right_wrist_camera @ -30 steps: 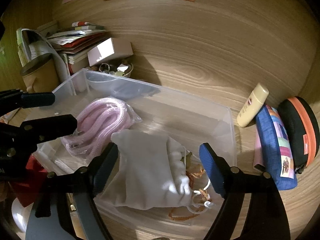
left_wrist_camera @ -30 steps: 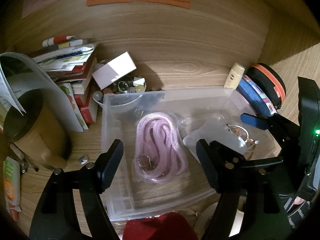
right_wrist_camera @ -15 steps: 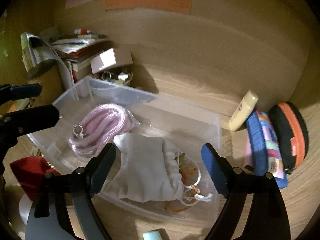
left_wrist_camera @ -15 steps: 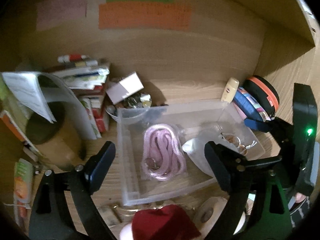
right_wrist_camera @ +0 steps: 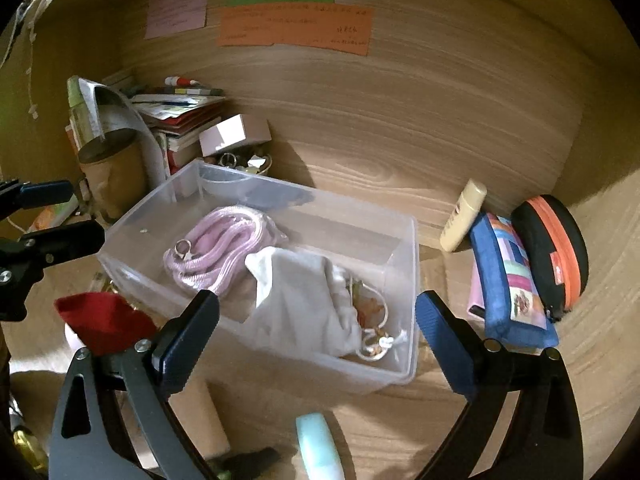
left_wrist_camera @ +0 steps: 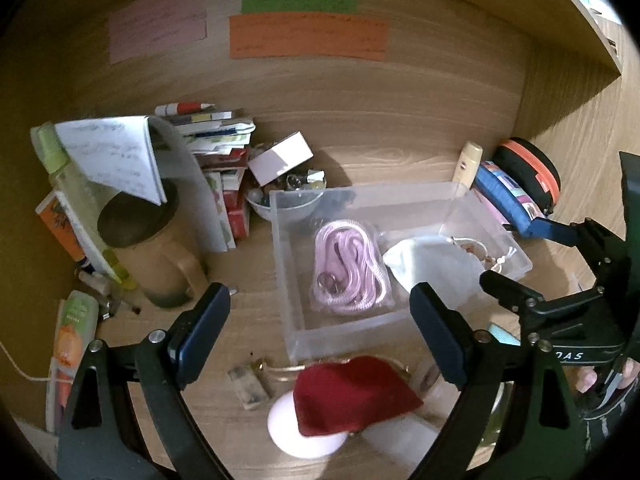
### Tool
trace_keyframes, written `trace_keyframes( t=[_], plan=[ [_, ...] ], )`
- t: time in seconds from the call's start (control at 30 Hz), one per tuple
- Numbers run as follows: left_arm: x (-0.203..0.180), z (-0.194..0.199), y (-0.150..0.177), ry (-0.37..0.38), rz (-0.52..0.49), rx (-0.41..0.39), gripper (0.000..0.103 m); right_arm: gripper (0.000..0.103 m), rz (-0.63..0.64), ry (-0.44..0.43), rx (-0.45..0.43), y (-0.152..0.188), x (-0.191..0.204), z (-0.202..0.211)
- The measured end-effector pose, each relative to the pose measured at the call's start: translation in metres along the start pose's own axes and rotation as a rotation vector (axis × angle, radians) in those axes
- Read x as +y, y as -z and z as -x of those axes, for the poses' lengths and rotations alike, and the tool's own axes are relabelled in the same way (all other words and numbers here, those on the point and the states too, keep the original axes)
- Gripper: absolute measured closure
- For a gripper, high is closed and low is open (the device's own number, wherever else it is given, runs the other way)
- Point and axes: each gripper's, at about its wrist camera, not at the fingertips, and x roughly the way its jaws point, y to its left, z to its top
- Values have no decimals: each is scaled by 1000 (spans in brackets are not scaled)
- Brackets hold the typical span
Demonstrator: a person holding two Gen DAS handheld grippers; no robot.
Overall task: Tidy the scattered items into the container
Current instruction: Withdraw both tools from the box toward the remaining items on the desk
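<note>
Worktop: light wood-grain worktop [left_wrist_camera: 248, 320], its grain running side to side.
Back wall: a wood panel [right_wrist_camera: 400, 100] of the same grain rises straight from the rear edge of the worktop.
Side wall: a wooden panel [left_wrist_camera: 560, 92] meets the back wall at a corner on the right.
Notes on back wall: a pink paper [left_wrist_camera: 158, 30], a green strip [left_wrist_camera: 298, 3] and an orange sheet [left_wrist_camera: 308, 36] just below the strip, writing too small to read.
Light: dim and warm, with hard shadows on the wood.
</note>
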Motion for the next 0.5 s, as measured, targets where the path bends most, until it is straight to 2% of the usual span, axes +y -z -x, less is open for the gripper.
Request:
trace_keyframes(
  t=[0.27, 0.5],
  plan=[
    [14, 9, 14, -3, 20, 18, 11, 5, 20, 43, 1, 17, -1, 15],
    [23, 13, 42, -32, 18, 66, 11, 5, 11, 59, 51, 40, -10, 15]
  ],
)
